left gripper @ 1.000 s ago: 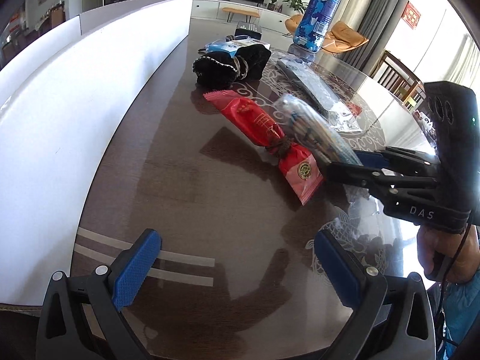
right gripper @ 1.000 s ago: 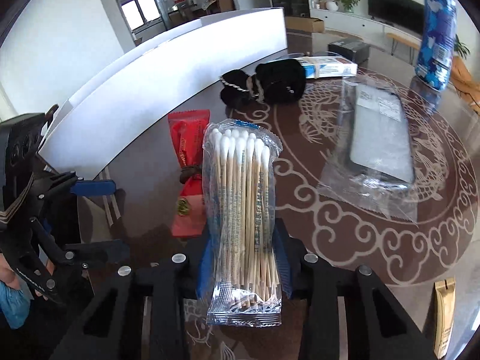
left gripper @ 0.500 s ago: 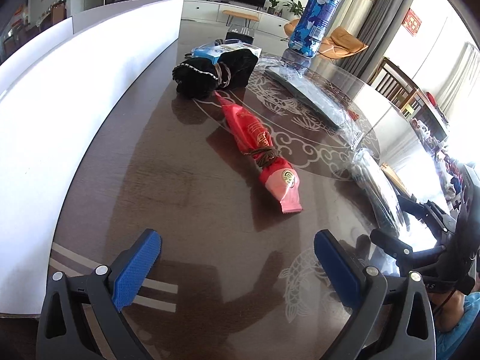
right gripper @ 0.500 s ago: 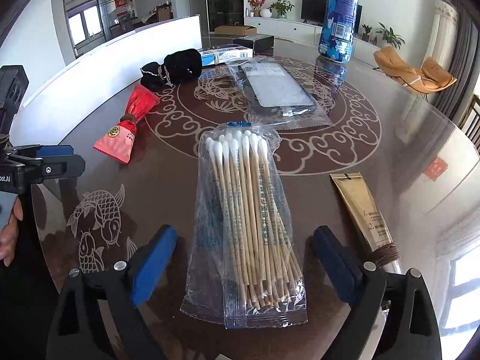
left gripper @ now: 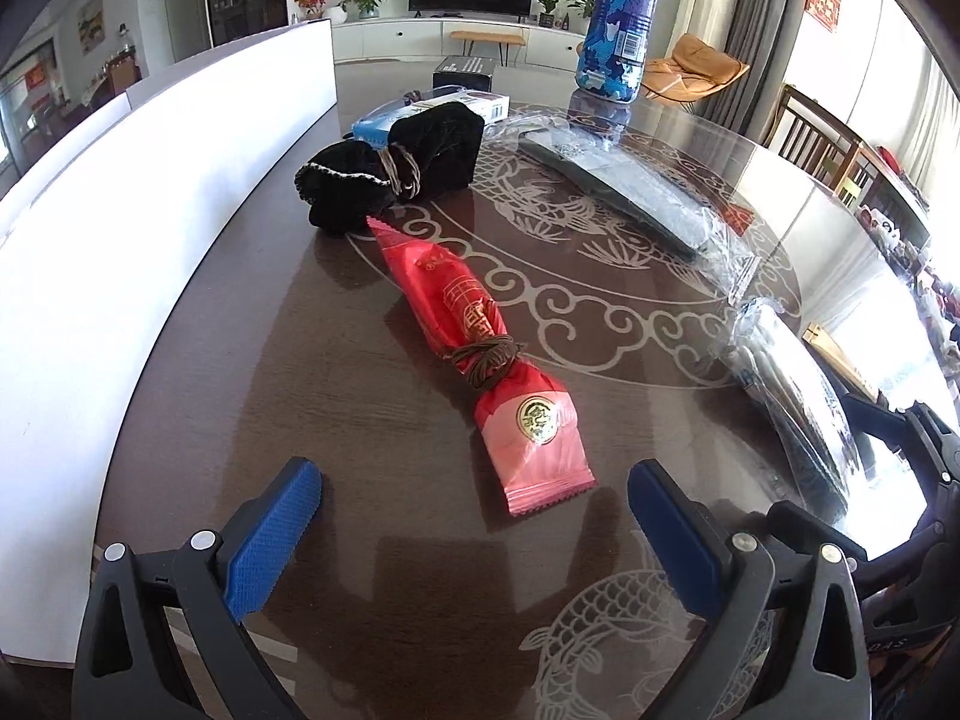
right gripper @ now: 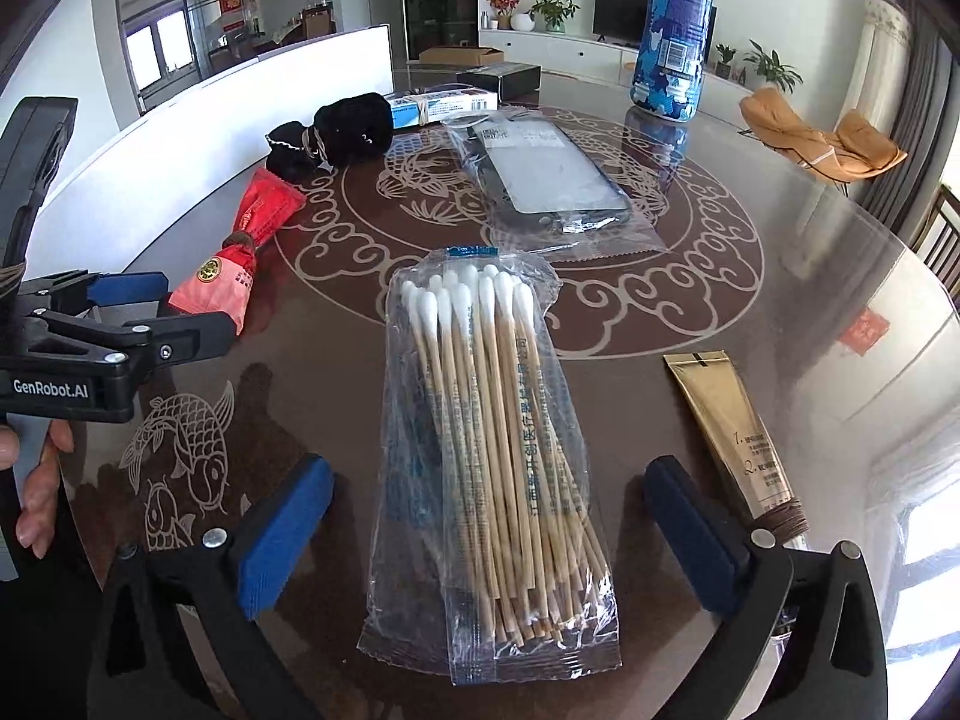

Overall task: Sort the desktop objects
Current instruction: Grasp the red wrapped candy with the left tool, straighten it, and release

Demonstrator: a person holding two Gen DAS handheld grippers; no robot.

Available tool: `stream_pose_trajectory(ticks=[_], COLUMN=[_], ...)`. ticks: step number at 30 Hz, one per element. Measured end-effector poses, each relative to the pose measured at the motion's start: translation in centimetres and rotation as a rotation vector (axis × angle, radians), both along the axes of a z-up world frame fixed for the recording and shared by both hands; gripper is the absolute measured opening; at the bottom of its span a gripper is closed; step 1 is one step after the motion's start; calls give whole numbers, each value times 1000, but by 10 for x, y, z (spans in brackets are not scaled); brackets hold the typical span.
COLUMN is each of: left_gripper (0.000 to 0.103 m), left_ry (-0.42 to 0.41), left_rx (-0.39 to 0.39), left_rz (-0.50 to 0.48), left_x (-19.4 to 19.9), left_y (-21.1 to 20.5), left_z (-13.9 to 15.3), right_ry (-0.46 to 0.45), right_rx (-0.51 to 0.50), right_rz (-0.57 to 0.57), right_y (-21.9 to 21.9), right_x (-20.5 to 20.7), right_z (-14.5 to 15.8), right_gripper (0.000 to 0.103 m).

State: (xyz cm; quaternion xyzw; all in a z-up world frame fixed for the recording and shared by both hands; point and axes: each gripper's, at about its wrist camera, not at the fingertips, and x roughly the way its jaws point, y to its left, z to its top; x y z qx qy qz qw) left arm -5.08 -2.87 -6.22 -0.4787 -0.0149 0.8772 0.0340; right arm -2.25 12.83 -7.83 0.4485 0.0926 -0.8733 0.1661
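Left wrist view: the left gripper [left gripper: 474,528] is spread wide and holds nothing above the dark glass-topped table [left gripper: 312,396], with the red snack packet [left gripper: 480,360] lying just ahead between its fingers, a black pouch [left gripper: 390,171] touching the packet's far end, and a blue patterned bottle [left gripper: 621,18] beyond. Right wrist view: the right gripper [right gripper: 489,534] is likewise wide open and empty, the bag of cotton swabs [right gripper: 486,456] lying flat between its blue pads [right gripper: 282,534] without touching them; a gold tube [right gripper: 732,432] lies beside the right finger, and a bagged phone case [right gripper: 546,180] lies farther ahead.
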Motion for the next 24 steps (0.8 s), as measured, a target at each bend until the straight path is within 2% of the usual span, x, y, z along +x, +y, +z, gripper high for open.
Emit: stream_pose_trajectory(ticks=[6,15,20,22,23,24], left_gripper=[103,103,102,74,66,49], left_ry=[-2,-12,-6,15,17,18], left_rx=[-56,-58,-38,-54,-64,-59], left_rz=[3,67,-15,-29,-39,-44], left_x=[-4,-36,-44,-40,-39,-38], left_y=[10,11,1,-8,-12,-17], left_z=[-2,-2,0,4,6,8], right_ry=[0,1,1,3,3,3], right_rx=[0,-1,-1,-1,-1,-1], right_rz=[0,-1,-2,-4,-5,-4], right_y=[0,0,0,0,0,1], right_x=[0,0,0,0,0,0], right_z=[0,-1,-1,0,-1,-1], right_gripper=[103,103,103,103,103,103])
